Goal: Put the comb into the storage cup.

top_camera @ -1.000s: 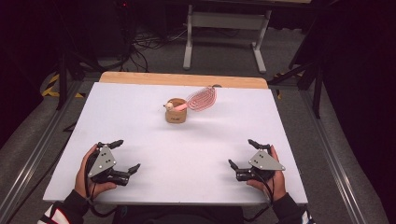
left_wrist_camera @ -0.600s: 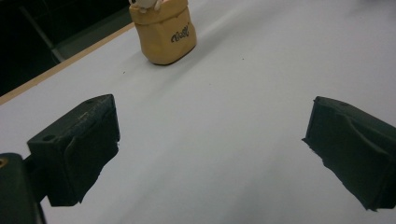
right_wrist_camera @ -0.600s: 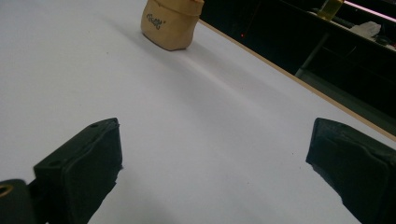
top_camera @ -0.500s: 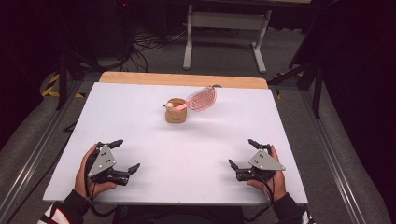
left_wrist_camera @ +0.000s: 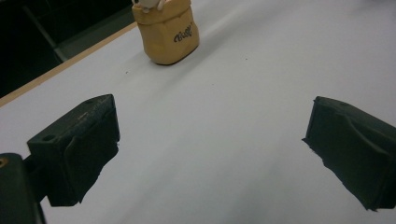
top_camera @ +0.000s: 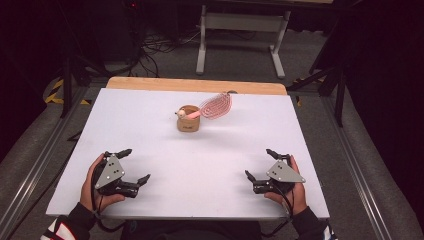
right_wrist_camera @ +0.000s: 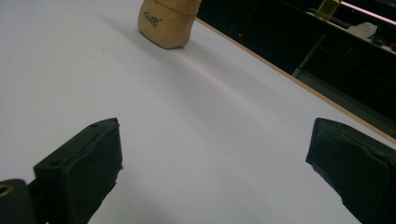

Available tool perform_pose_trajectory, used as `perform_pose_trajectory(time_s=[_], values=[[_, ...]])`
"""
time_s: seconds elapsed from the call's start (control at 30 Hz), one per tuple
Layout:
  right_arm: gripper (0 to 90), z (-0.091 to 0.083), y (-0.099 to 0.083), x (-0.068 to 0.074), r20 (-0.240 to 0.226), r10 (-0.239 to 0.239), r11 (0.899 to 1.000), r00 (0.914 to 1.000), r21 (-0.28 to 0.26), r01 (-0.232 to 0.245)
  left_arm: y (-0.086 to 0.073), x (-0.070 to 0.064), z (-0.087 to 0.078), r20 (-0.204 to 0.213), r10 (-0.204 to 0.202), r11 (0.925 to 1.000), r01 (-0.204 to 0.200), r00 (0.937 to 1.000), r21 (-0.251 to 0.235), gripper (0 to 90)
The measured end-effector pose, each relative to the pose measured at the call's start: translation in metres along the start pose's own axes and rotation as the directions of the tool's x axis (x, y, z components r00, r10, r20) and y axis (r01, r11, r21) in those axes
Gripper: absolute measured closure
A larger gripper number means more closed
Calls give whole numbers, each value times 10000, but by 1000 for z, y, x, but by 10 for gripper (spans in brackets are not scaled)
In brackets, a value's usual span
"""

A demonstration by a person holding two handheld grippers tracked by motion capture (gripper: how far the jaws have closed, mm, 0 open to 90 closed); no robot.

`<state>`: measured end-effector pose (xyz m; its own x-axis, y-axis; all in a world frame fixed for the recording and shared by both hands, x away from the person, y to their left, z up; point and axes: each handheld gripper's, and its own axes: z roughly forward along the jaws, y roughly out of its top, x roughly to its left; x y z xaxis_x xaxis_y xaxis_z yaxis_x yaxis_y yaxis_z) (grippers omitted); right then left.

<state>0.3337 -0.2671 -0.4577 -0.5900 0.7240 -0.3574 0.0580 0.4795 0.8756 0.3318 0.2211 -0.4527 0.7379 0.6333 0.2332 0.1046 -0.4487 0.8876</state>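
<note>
White table [top_camera: 150,125] — tan cup [top_camera: 189,121] with unreadable dark lettering; left tongs [top_camera: 136,166] and right tongs [top_camera: 259,163] gape empty.

We see almost no change: our left gripper [top_camera: 131,166] and right gripper [top_camera: 262,163] rest at the near table edge as before, jaws wide apart. At most the right gripper has edged slightly inward, toward the left one.

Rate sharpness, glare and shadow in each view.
High view: soft but even, the white table bright against dark surroundings. Left gripper view: near pads blurred, tan cup fairly sharp, faint shadow. Right gripper view: cup cropped at top, background dim.
</note>
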Motion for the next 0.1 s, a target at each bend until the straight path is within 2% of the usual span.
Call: perform_pose_trajectory(time_s=[0.1], values=[[37,2,-1,-1,2,13,10000,10000,43,-13,0,2,1,3,-143,9999,143,9999,-63,41]])
